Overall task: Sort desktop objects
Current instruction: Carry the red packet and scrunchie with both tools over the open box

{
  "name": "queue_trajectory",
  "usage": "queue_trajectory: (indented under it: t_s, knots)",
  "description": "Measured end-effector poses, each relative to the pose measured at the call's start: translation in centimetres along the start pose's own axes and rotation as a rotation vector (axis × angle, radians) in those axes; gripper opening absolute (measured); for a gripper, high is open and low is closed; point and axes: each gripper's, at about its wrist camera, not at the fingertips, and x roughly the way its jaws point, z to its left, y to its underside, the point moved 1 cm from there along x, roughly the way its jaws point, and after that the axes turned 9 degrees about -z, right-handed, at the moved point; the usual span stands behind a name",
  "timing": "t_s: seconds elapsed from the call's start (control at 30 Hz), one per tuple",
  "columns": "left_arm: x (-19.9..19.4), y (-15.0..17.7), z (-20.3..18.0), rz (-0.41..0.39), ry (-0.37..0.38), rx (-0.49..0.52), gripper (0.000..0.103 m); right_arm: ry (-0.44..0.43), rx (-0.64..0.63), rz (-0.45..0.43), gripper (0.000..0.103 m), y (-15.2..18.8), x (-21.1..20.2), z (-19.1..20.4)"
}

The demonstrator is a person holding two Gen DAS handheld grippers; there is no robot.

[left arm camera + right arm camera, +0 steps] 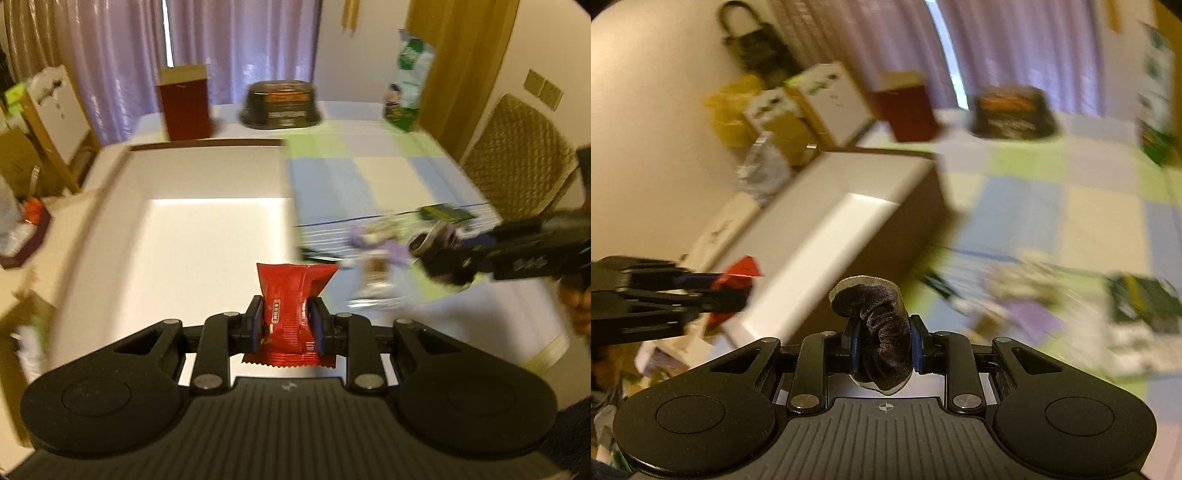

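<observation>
left wrist view: my left tongs [286,325] pinch a red snack packet [291,295] over the white box [207,173]; right tongs [884,345] clamp a dark scrunchie [882,325].

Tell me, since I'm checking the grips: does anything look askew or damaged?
Nothing stands out. The left gripper squarely holds a red snack packet; the right gripper holds a dark velvet scrunchie.

Print on the red packet [286,314] and the dark container [280,105] is too blurred to read.
</observation>
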Motion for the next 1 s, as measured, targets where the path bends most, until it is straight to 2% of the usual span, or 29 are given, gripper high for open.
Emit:
queue_trajectory:
  t_s: [0.1,0.17,0.33,0.47,0.67,0.8,1.0]
  knots:
    - [-0.2,-0.2,3.3,0.03,-0.016,0.053,0.022,-0.049,-0.053,0.015,0.025,-0.9,2.6,3.4]
    - [0.1,-0.2,5.1,0.057,-0.002,0.092,0.022,-0.069,-0.099,0.035,0.025,-1.3,4.5,5.4]
    - [2.0,0.2,7.8,0.135,0.088,0.162,0.022,-0.099,-0.259,0.145,0.025,-1.1,10.0,8.7]
    - [4.0,0.6,9.0,0.202,0.166,0.223,0.022,-0.095,-0.367,0.264,0.026,0.3,13.9,9.2]
    - [7.6,1.3,9.2,0.336,0.266,0.336,0.022,-0.102,-0.448,0.42,0.026,1.9,18.0,8.7]
    - [9.6,2.2,9.1,0.399,0.285,0.42,0.022,-0.101,-0.507,0.475,0.026,2.5,19.8,8.8]
    - [11.3,3.2,9.2,0.446,0.309,0.456,0.022,-0.088,-0.511,0.512,0.026,2.5,21.8,8.2]
